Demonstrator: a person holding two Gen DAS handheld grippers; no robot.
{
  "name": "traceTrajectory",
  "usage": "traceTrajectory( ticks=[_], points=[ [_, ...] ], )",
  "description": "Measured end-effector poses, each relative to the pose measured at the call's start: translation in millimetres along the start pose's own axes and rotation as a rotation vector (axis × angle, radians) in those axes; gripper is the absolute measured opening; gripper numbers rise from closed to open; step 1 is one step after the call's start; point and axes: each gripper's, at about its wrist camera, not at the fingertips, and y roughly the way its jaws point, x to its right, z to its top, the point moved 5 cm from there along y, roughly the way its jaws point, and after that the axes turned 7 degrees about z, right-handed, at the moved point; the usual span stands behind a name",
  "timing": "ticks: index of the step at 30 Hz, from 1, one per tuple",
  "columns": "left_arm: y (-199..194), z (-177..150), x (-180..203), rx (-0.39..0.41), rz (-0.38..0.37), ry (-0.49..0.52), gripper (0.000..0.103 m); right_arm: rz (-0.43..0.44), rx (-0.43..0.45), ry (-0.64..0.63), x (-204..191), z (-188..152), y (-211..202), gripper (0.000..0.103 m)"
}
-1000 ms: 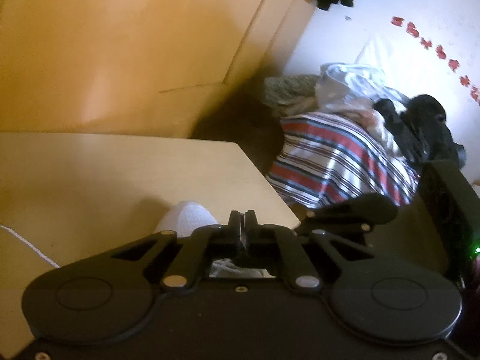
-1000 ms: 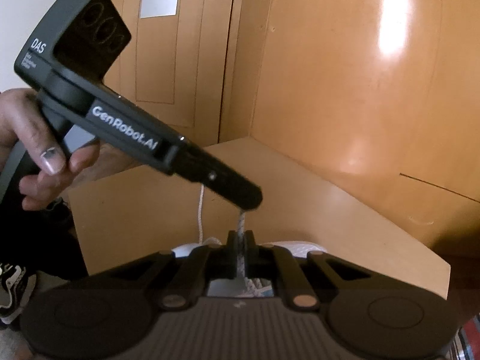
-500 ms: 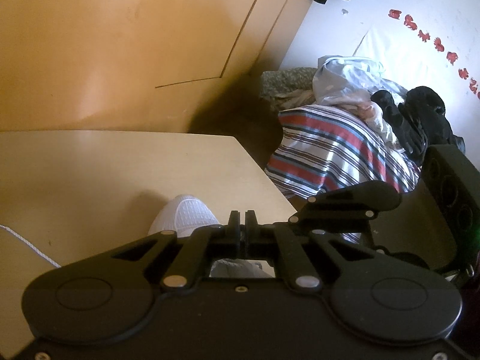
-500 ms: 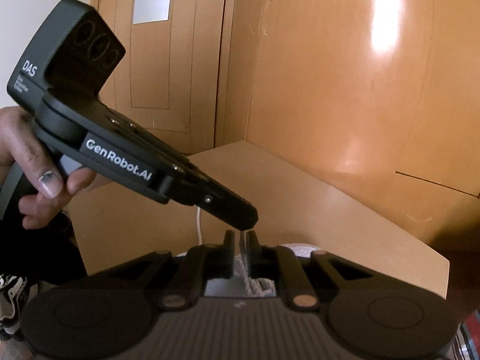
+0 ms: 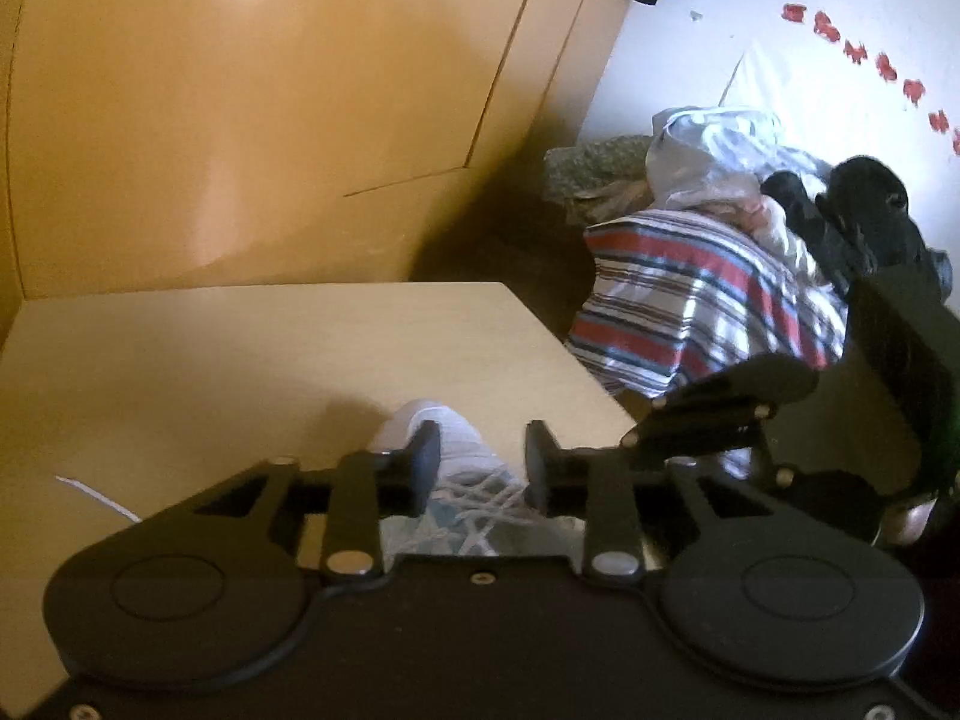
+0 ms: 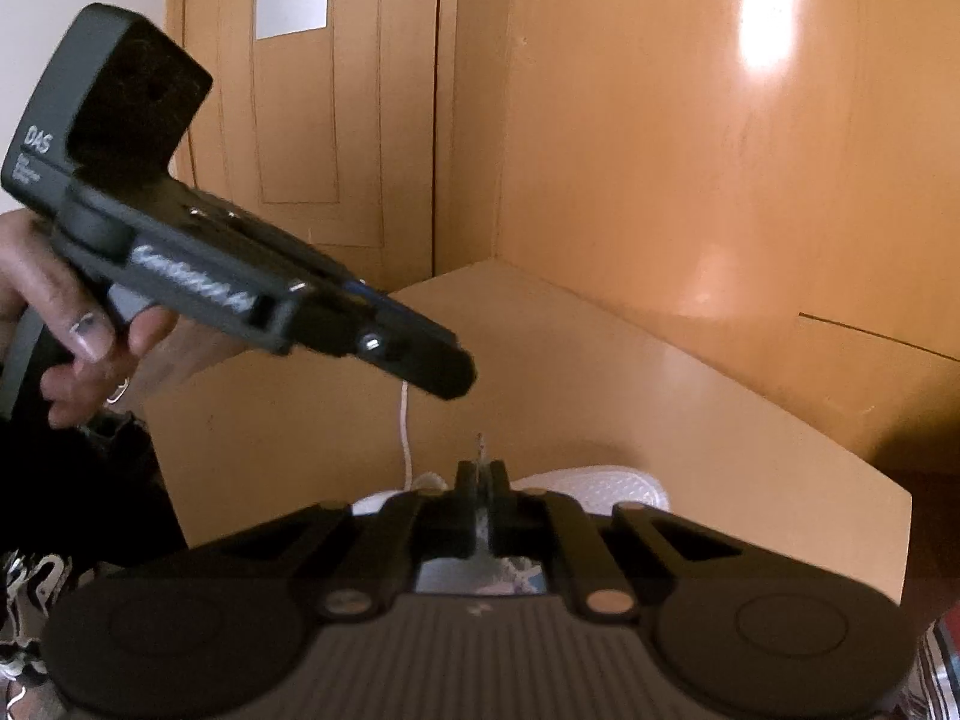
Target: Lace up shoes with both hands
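- One white mesh sneaker (image 5: 429,426) sits on the light wooden table (image 5: 240,348); its toe shows past the left gripper (image 5: 480,462), and its crossed laces (image 5: 480,504) appear in the gap just below.
- Two hand-held grippers are in view, each with two black fingers.
- The left gripper's jaws stand spread apart, holding nothing; the sneaker lies directly under and just ahead of them.
- The right gripper (image 6: 482,480) has its jaws pressed together on one lace end (image 6: 480,450), whose frayed tip pokes up just above the fingertips.
- In the right wrist view the left gripper hangs in the air above and to the left, apart from that tip, gripped by one hand (image 6: 66,336).
- A second lace strand (image 6: 405,432), white, runs from the shoe across the table; the left wrist view shows it as a thin line (image 5: 96,498) at the left.
- Beyond the table lies one striped cloth (image 5: 690,306) amid a pile of clothes.
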Motion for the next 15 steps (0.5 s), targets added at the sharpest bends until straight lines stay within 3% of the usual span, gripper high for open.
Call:
traceTrajectory(
  ticks=[10,13,15],
  points=[
    [3,-8,3,-0.031,-0.038,-0.011,0.027,-0.009,-0.006,-0.055,0,-18,-4,0.003],
    [5,-10,2,-0.039,-0.051,-0.019,0.020,-0.011,-0.004,-0.064,0,-22,-6,0.003],
    [10,-9,4,-0.039,-0.062,-0.027,0.010,-0.010,0.003,-0.059,-1,-22,-11,0.003]
  ],
)
